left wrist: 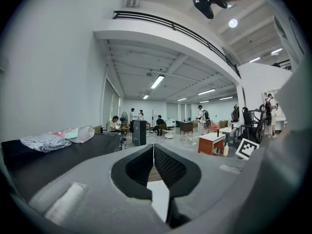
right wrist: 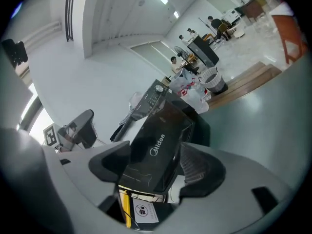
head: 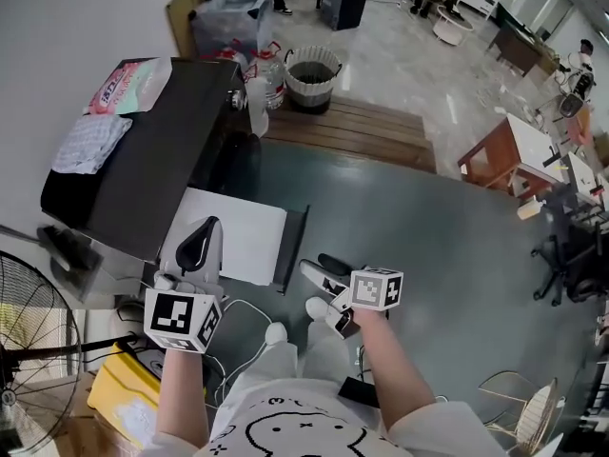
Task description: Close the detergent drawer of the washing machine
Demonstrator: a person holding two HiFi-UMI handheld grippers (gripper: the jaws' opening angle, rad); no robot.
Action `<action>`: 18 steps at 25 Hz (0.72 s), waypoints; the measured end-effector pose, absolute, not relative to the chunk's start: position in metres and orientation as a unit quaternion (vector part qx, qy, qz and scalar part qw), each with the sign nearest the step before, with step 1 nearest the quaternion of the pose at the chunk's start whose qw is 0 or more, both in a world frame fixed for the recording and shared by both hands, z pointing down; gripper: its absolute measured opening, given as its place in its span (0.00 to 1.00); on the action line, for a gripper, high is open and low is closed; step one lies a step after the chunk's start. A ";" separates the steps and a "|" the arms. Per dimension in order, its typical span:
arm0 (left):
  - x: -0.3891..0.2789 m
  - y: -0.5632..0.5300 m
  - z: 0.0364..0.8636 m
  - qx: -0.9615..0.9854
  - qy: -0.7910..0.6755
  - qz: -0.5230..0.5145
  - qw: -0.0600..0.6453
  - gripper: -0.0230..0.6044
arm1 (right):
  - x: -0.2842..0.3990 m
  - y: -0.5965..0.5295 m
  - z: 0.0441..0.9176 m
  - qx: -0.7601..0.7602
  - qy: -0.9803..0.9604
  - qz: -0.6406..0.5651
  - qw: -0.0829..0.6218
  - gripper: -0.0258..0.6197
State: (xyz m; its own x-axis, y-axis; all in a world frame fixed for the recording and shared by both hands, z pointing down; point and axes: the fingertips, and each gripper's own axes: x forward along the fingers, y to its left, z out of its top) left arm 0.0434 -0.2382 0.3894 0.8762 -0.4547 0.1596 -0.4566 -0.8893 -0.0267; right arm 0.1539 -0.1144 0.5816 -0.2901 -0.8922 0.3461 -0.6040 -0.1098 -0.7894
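Observation:
The dark washing machine [head: 152,150] stands at the left. Its detergent drawer is pulled out: a white tray [head: 243,231] with a black front panel [head: 293,246]. In the right gripper view that glossy black front [right wrist: 156,145] carries a logo and fills the gap between the jaws. My right gripper [head: 309,269] [right wrist: 156,167] is at the panel's near end, shut on it. The machine's control panel [right wrist: 155,94] shows beyond. My left gripper [head: 197,241] [left wrist: 154,152] hovers over the white tray's left side, shut and empty.
A folded cloth [head: 90,146] and a pink packet [head: 128,84] lie on the machine top. A fan [head: 29,322] and a yellow box [head: 119,393] stand at the lower left. A dark basket [head: 312,74] and a wooden platform [head: 352,127] lie beyond the machine.

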 end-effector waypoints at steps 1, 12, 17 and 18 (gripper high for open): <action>0.045 -0.239 0.390 0.967 -0.241 0.083 0.006 0.07 | 0.154 -0.116 0.585 -0.568 0.652 -0.478 0.156 0.53; 0.061 -0.233 0.407 0.946 -0.303 0.115 0.015 0.07 | 0.144 -0.128 0.612 -0.450 0.697 -0.526 0.185 0.53; 0.061 -0.233 0.412 0.935 -0.330 0.127 0.019 0.07 | 0.139 -0.133 0.613 -0.392 0.723 -0.530 0.207 0.53; 0.061 -0.233 0.413 0.933 -0.336 0.130 0.017 0.07 | 0.139 -0.134 0.613 -0.382 0.728 -0.530 0.209 0.53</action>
